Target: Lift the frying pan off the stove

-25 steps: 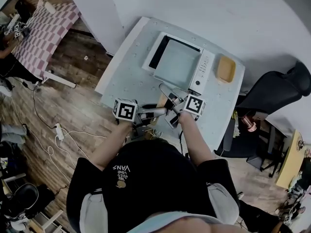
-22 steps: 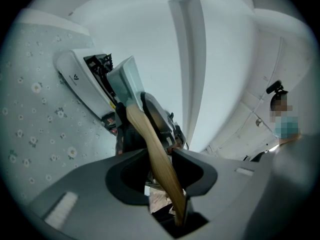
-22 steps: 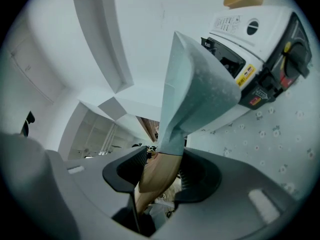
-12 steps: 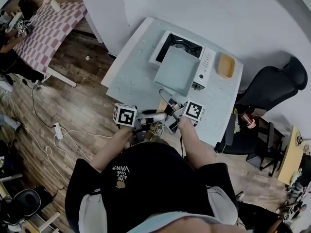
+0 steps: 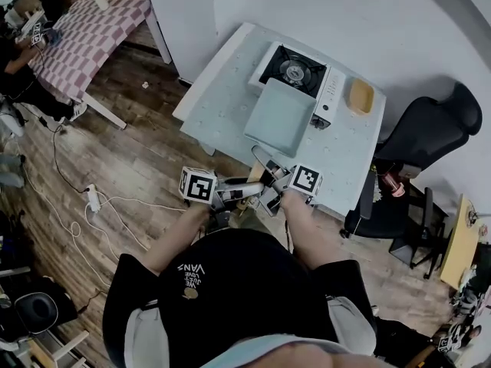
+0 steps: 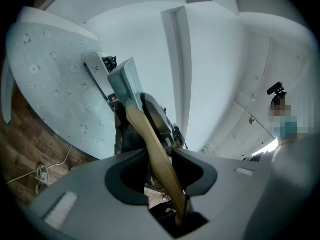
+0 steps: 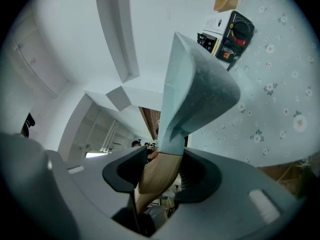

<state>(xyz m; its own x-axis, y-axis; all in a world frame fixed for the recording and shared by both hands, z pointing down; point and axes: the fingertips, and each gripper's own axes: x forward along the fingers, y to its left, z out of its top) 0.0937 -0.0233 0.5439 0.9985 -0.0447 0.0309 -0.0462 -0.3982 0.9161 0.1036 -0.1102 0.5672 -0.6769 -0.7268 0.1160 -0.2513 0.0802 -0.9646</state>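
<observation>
A square pale-green frying pan (image 5: 280, 117) hangs level just in front of the stove (image 5: 295, 71), whose black burner is uncovered. The pan's wooden handle (image 5: 257, 173) points toward me. My left gripper (image 5: 247, 191) is shut on the handle from the left and my right gripper (image 5: 270, 187) from the right. In the left gripper view, the handle (image 6: 155, 154) runs between the jaws of the left gripper (image 6: 161, 170) up to the pan (image 6: 125, 81). In the right gripper view, the right gripper (image 7: 159, 174) clamps the handle (image 7: 157, 176) below the pan (image 7: 195, 94).
The stove stands at the back of a flower-patterned table (image 5: 222, 98), with a yellow dish (image 5: 360, 96) to its right. A black chair (image 5: 430, 140) is at the right. A checked table (image 5: 84, 33) with a person is far left. Cables (image 5: 92, 202) lie on the wooden floor.
The pan has come off the stove toward me, uncovering the burner. Both grippers have drawn back together with the handle held between them.
</observation>
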